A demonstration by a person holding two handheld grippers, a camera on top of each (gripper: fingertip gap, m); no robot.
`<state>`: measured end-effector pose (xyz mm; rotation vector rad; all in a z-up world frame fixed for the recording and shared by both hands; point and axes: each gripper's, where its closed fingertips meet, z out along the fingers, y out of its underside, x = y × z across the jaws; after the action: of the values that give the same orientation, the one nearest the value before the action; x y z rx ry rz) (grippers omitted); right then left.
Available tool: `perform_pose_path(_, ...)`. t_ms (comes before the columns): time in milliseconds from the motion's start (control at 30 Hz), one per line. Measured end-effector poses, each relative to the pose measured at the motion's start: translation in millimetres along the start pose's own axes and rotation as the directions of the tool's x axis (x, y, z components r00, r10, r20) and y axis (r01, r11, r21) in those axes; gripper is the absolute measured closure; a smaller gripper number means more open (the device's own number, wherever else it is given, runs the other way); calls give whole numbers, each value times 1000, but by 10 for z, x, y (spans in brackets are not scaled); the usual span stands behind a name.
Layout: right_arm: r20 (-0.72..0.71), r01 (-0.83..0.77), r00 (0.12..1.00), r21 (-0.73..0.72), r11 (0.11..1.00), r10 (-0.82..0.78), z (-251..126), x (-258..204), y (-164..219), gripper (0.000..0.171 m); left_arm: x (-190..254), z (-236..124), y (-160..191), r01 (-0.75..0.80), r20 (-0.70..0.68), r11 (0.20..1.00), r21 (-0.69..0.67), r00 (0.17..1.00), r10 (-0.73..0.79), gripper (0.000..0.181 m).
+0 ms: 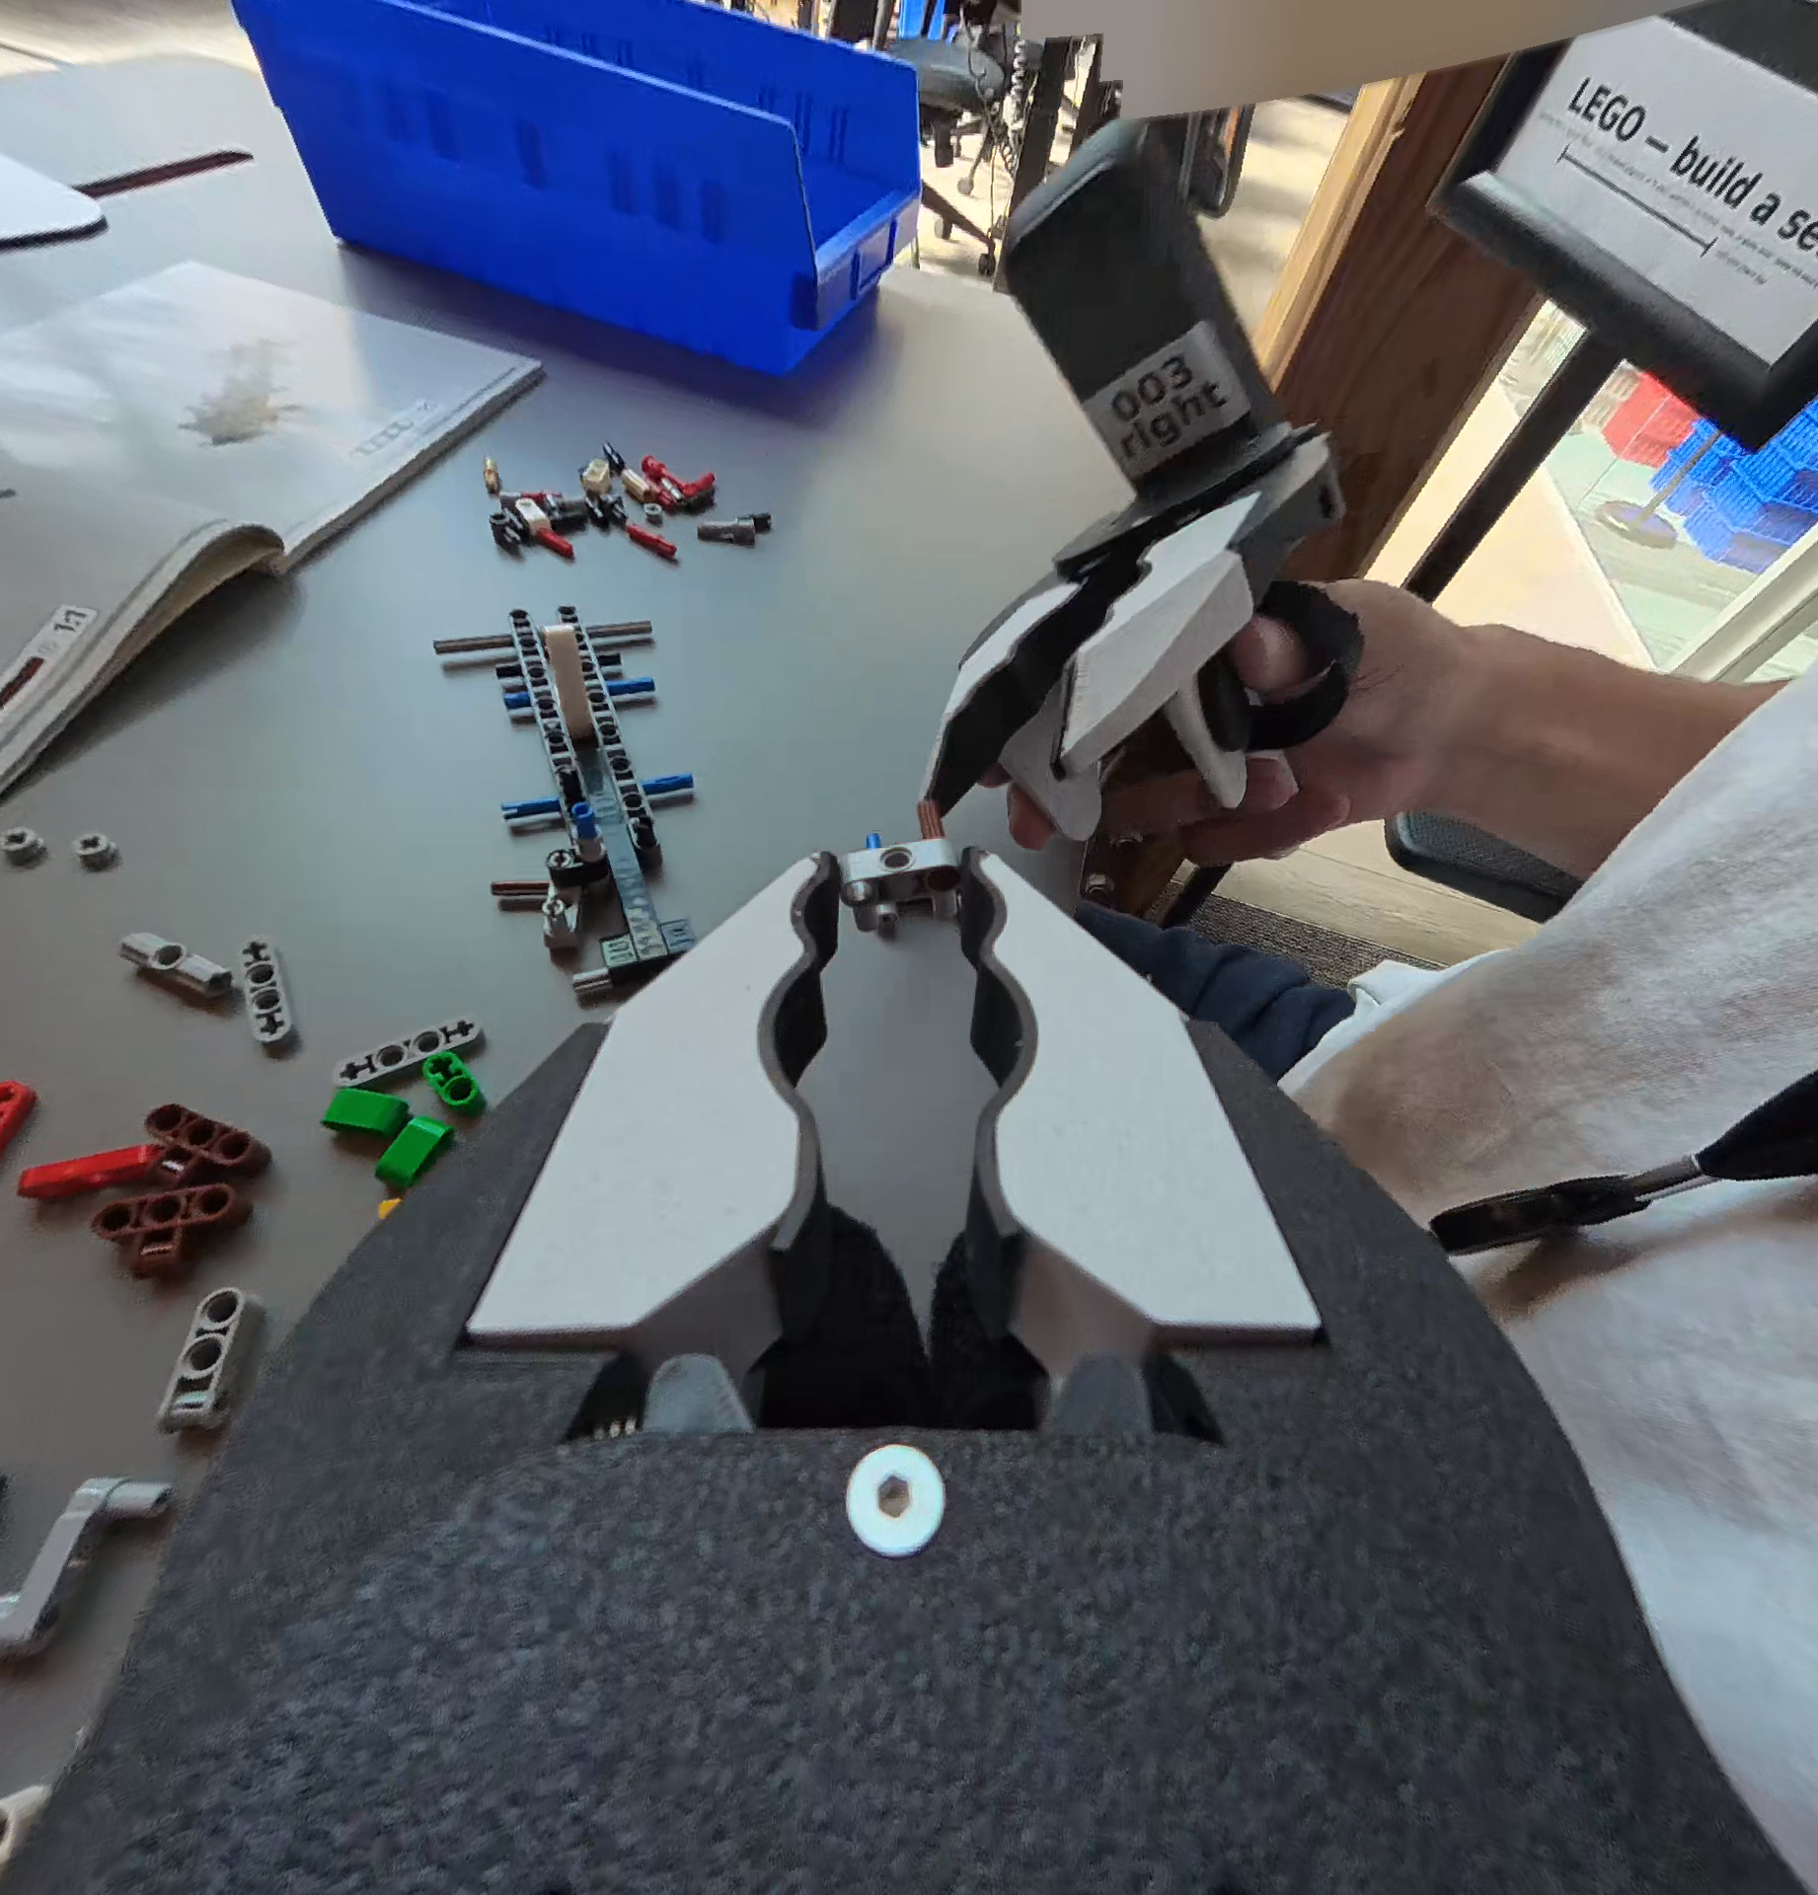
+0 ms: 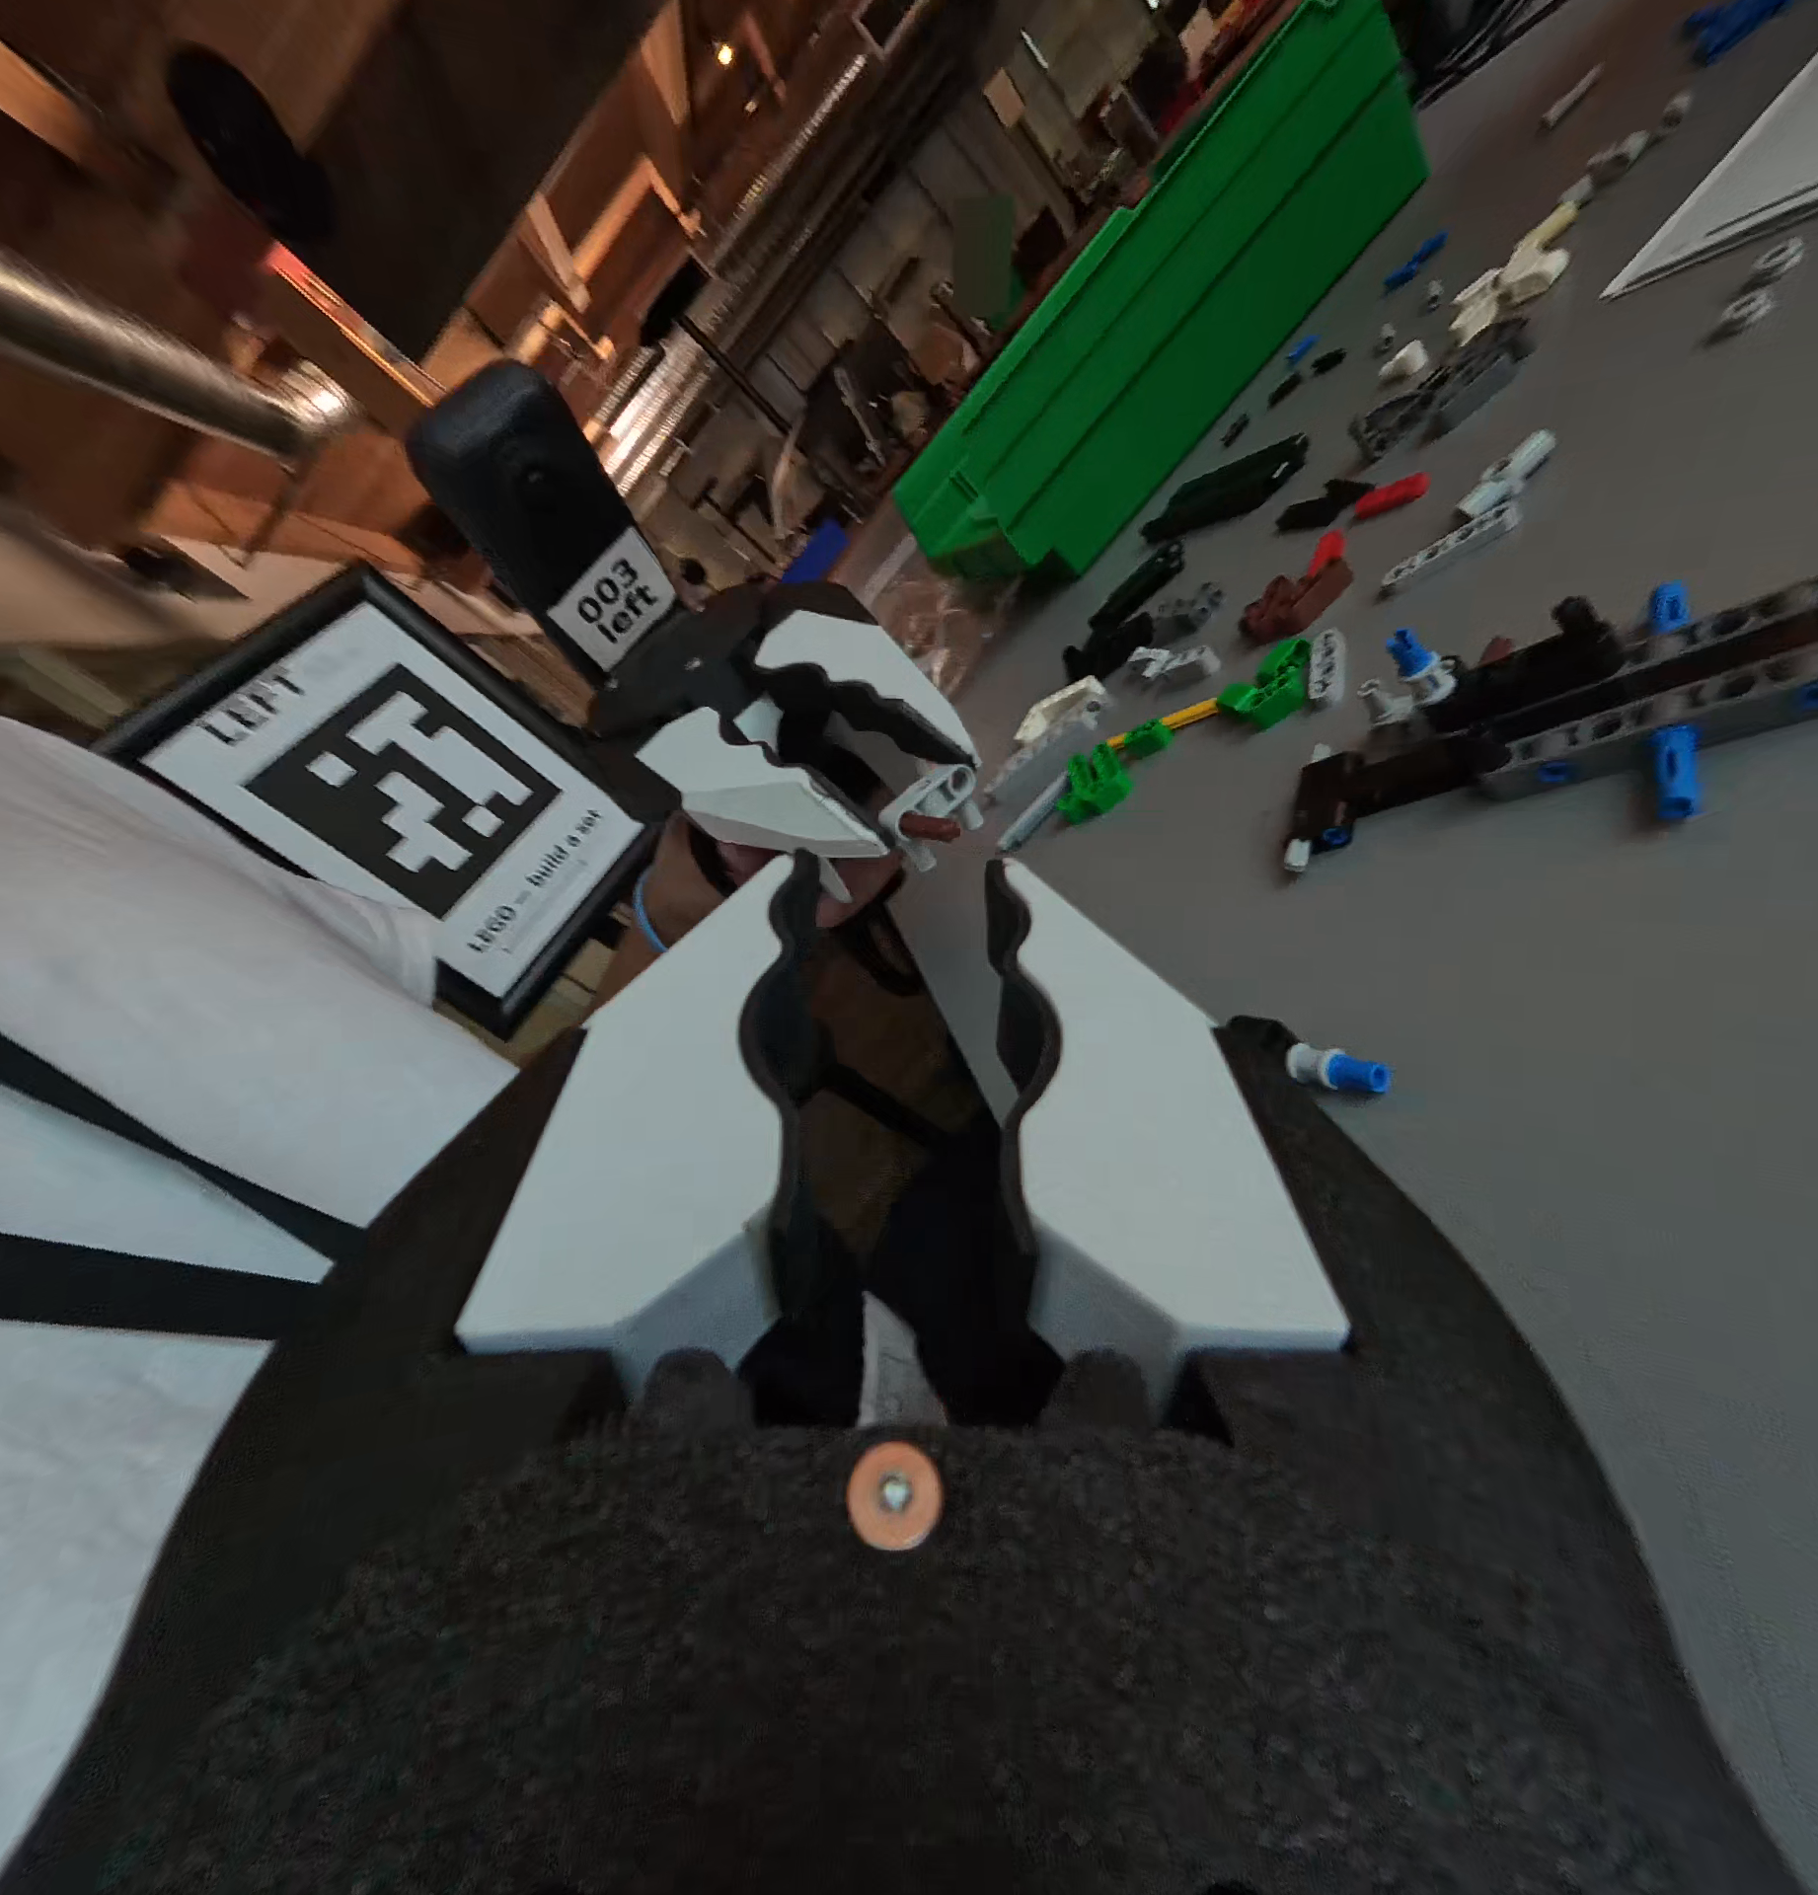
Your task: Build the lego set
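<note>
Left tongs [image 1: 900, 872]: mine, clenched at the tips on a small grey connector piece [image 1: 900, 870], held up off the surface [image 1: 320, 769].
Grey connector: light grey, with round holes in its face, a short stud on its underside and a bit of blue showing behind it; a reddish-brown pin [image 2: 931, 827] sticks out of one end hole, seen best in the right wrist view.
Right tongs [image 1: 936, 810]: mine as well, angled down so their tips sit just beside the connector. In the left wrist view a reddish-brown bit shows at those tips, but in their own view the fingers stand apart with nothing between them, so I cannot tell whether they grip anything.
Partial build [image 1: 592, 759]: long dark grey holed beams lying side by side on the surface, crossed by blue and grey axles, with a cream piece on top near the far end.
Loose parts: green pieces [image 1: 402, 1123], brown beams [image 1: 182, 1179] and a red piece [image 1: 85, 1174] lie to the left, a small heap of pins [image 1: 618, 502] beyond the build.
Instruction booklet [image 1: 167, 482]: open, far left.
Blue bin [image 1: 597, 174]: at the back of the surface.
</note>
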<state>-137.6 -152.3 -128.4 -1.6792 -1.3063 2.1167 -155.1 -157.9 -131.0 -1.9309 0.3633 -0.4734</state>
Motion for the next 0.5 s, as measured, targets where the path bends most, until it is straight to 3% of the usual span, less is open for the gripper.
perform_pose_path(100,103,-112,989,42,993,108,-5,-85,-64,147,20,-17,-101,-33,8,998,48,999,32,160)
perform_pose_path(367,225,-217,954,65,974,198,41,-181,-127,154,116,-16,-184,-129,0,988,82,992,130,160)
perform_pose_path(433,214,-210,958,66,976,191,51,-167,-119,168,133,-12,-195,-137,-2,986,90,990,138,160)
perform_pose_path(500,203,-206,961,67,976,189,54,-154,-115,171,125,-2,-172,-153,7,985,75,988,153,159)
